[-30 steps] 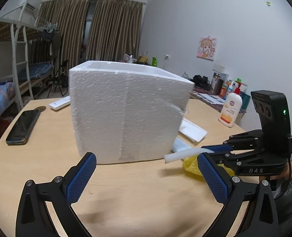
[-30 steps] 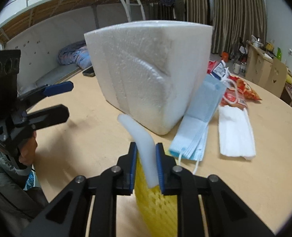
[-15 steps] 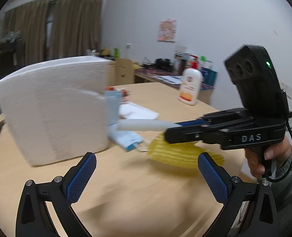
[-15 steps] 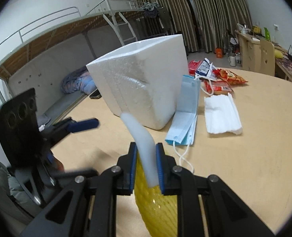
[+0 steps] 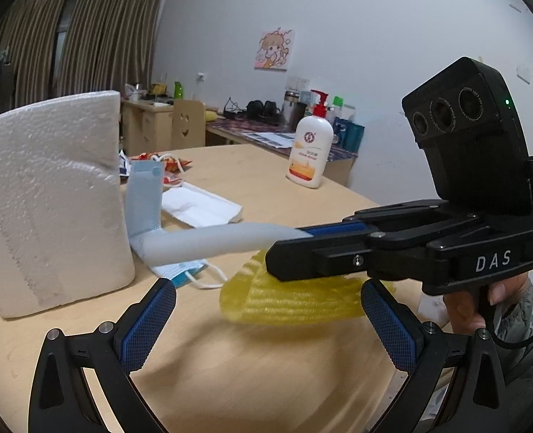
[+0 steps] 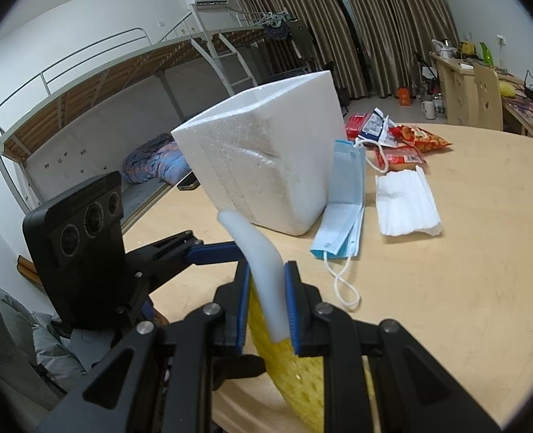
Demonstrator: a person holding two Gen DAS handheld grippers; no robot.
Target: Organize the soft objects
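One "DAS" label, right gripper [image 5: 291, 249]

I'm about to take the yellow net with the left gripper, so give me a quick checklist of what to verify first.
1. Right gripper shut on the white foam strip and the yellow net: ok.
2. Left gripper open, nothing between its pads: ok.
3. Net lies between the left gripper's fingers: ok, it hangs just ahead of them under the right gripper.
4. Net clear of the blue masks: ok, apart in the right wrist view.
5. Foam box upright: ok. Room inside it: cannot tell, the inside is hidden.
6. Net off the table: cannot tell.
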